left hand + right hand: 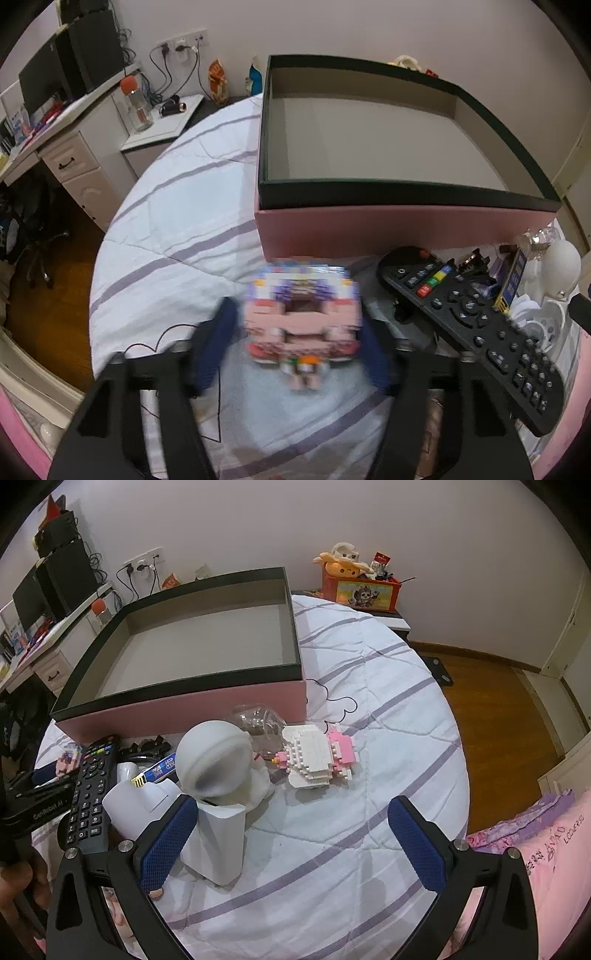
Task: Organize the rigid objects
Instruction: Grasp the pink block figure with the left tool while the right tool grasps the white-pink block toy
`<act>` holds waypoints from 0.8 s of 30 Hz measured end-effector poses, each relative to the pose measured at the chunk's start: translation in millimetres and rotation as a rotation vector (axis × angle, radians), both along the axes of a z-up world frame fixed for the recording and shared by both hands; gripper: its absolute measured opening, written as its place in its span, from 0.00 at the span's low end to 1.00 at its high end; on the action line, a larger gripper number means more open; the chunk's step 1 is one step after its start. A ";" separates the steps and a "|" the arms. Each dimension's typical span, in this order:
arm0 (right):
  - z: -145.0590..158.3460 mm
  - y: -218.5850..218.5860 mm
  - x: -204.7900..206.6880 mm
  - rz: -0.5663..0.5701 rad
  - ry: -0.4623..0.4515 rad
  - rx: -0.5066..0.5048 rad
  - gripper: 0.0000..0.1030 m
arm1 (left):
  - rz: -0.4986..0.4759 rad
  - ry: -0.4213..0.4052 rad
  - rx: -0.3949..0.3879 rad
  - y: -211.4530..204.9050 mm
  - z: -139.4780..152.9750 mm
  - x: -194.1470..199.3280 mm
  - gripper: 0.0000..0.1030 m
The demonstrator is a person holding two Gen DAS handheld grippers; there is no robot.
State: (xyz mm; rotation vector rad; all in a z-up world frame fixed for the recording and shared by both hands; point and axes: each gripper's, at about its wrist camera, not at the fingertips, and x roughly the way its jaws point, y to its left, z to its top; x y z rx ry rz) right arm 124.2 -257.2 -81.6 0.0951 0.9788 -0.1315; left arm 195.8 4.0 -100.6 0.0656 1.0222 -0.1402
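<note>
Left tongs [297, 325]: blue pads tight against both sides of a pink brick-built model [301, 317], clamped on it. Model is blurred in the left wrist view, so detail is poor: pink body, white and purple top band, small orange bit at the near end. It sits over the bed [177, 206], on the white quilt with purple stripes; cannot tell if it rests on the quilt or is lifted.

Right tongs [291, 838]: pads wide apart, nothing between them. The left pad sits just beside a white plastic container [218, 842], which stands upright on the quilt; whether they touch is unclear.

Just past that container: a grey-white round-headed figure [216, 764], upright, touching or nearly touching the container's top edge. To its left a black remote [90, 790] lies flat with its buttons up, beside a pile of small black parts and a blue-and-yellow packet [159, 771]. In the left wrist view the same remote [476, 332] lies right of the clamped model.

Right of the figure: a white-and-pink brick model [317, 757] lying on its side on the quilt, apart from the right tongs. A clear glass bottle [258, 720] lies behind it, against the box wall.

Furthest: a large open box [406, 221], with pink outer walls, a dark rim and a grey interior, on the bed behind everything. Nothing visible inside.
</note>
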 end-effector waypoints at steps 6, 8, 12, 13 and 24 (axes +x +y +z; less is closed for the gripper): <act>5.0 -13.5 -1.1 -0.026 -0.034 0.021 1.00 | 0.010 0.001 -0.032 7.0 1.3 -3.8 0.51; 5.3 -19.9 -0.6 -0.041 -0.038 0.026 1.00 | 0.015 -0.001 -0.035 8.7 2.6 -7.0 0.51; 4.0 -30.4 1.4 -0.065 -0.040 0.001 1.00 | 0.023 -0.003 -0.037 9.7 4.8 -12.3 0.51; 2.3 -33.3 3.3 -0.072 -0.036 -0.010 1.00 | 0.027 -0.003 -0.039 9.6 5.8 -13.2 0.51; -27.9 -38.2 37.6 -0.012 0.039 -0.042 0.96 | 0.037 -0.019 -0.063 10.0 17.8 -21.0 0.51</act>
